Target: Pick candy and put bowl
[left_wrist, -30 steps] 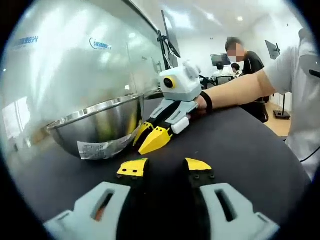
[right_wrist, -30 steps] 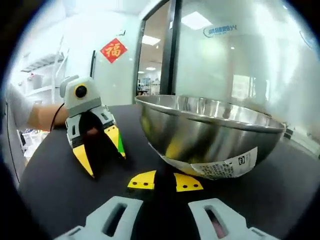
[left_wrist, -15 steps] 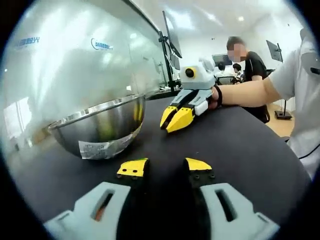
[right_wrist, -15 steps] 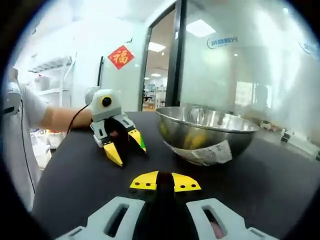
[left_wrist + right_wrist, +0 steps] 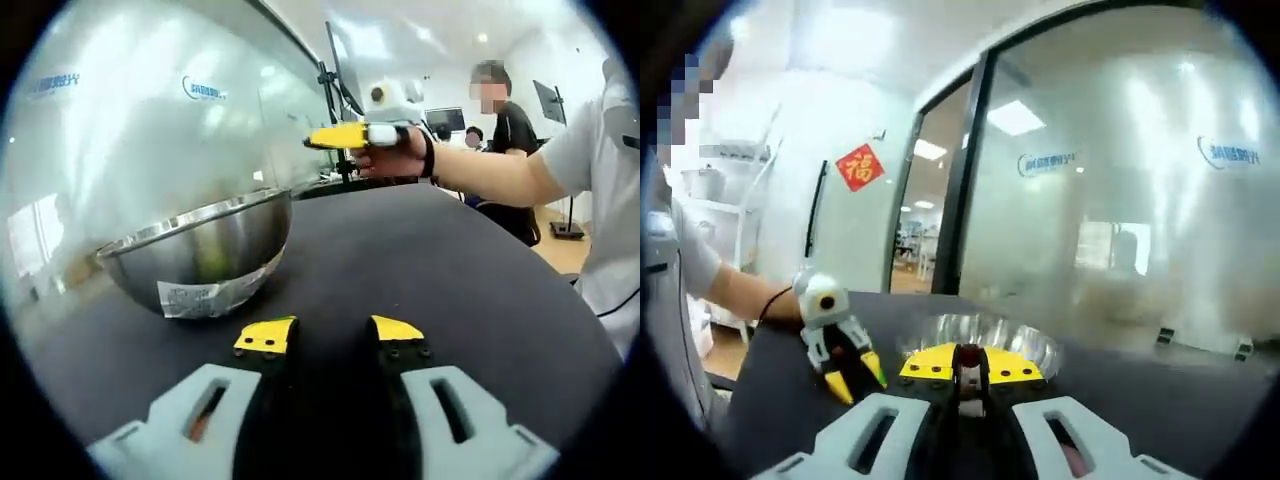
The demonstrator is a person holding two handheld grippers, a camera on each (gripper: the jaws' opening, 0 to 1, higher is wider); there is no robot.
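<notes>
Right gripper (image 5: 969,366) is clamped on a small dark candy (image 5: 967,359) — round steel bowl (image 5: 985,333) at twelve o'clock; left gripper (image 5: 327,335) stands apart.

— What carries everything?
— A dark, matte tabletop (image 5: 440,270).
— And on it?
— A steel bowl (image 5: 195,250) sits directly on it near the glass wall, a paper label (image 5: 210,297) stuck low on its side.

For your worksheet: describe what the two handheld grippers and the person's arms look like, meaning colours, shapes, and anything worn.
Both the left gripper and the right gripper have yellow jaw tips on black fingers with pale grey slotted bodies. The right gripper's arm wears a black wristband and a short white sleeve.
</notes>
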